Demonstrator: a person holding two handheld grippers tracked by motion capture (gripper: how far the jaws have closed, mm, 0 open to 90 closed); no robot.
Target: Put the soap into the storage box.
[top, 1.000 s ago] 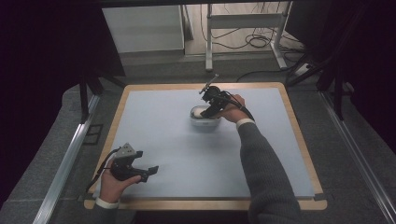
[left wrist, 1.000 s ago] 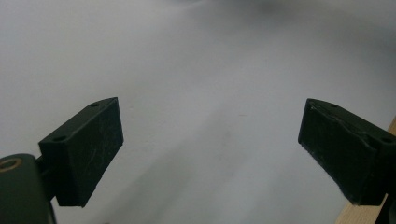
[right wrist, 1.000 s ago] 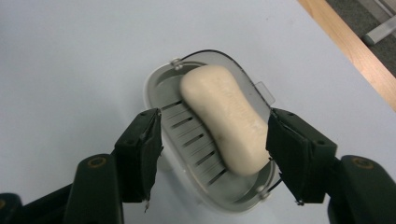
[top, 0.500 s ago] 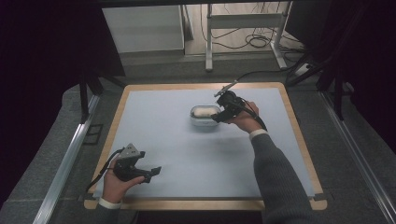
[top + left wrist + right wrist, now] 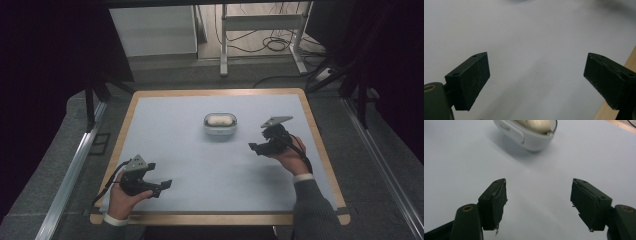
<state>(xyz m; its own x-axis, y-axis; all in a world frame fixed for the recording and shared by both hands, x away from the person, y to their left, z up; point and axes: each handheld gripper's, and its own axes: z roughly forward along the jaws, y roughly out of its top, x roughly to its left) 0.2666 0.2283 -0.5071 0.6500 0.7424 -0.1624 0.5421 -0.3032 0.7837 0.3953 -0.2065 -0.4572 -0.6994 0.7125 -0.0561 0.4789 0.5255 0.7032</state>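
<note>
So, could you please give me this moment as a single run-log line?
right tool: open, empty, jaws just opening, right of white container, apart | left tool: open, empty, near front edge | container: on table, pale item inside

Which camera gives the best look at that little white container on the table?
The high view: the white container shows whole, standing alone on the pale table with something cream-coloured inside. The right gripper view shows it larger but blurred and cut off by the top edge, beyond the open right tool. The left gripper view looks at bare table.
</note>
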